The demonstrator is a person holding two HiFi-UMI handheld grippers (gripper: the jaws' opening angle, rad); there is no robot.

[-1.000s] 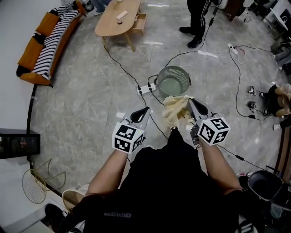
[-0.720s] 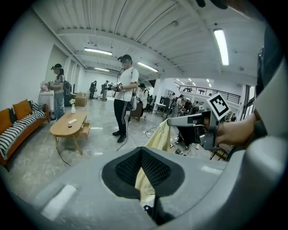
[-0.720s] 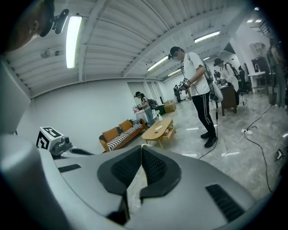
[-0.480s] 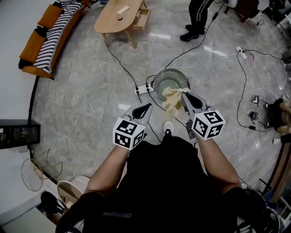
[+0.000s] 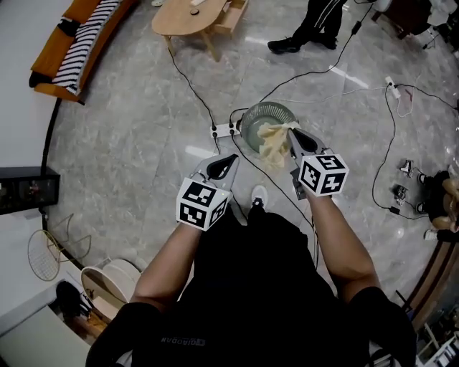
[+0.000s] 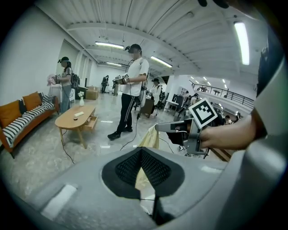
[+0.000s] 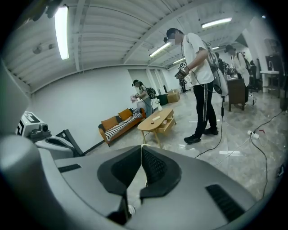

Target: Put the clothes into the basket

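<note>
A round grey-green basket [image 5: 251, 116] stands on the marble floor ahead of me. My right gripper [image 5: 290, 132] is shut on a pale yellow cloth [image 5: 273, 146], which hangs from its tips over the basket's near rim and partly inside it. The left gripper view shows the same cloth [image 6: 150, 137] dangling from the right gripper [image 6: 158, 128]. My left gripper [image 5: 232, 158] hovers left of the basket and nearer to me, with its jaws together and nothing in them. In the right gripper view a thin pale edge of cloth [image 7: 142, 149] sits between the pads.
A power strip [image 5: 222, 130] and black cables [image 5: 188, 80] lie on the floor left of the basket. A wooden coffee table [image 5: 188, 16], an orange sofa [image 5: 68, 50] and a standing person [image 5: 315, 29] are farther off. A wire rack [image 5: 43, 254] lies at the left.
Both grippers have moved forward toward the basket. The cloth, which hung short of the basket, now hangs over its near rim. The left gripper has stayed shut and empty.
</note>
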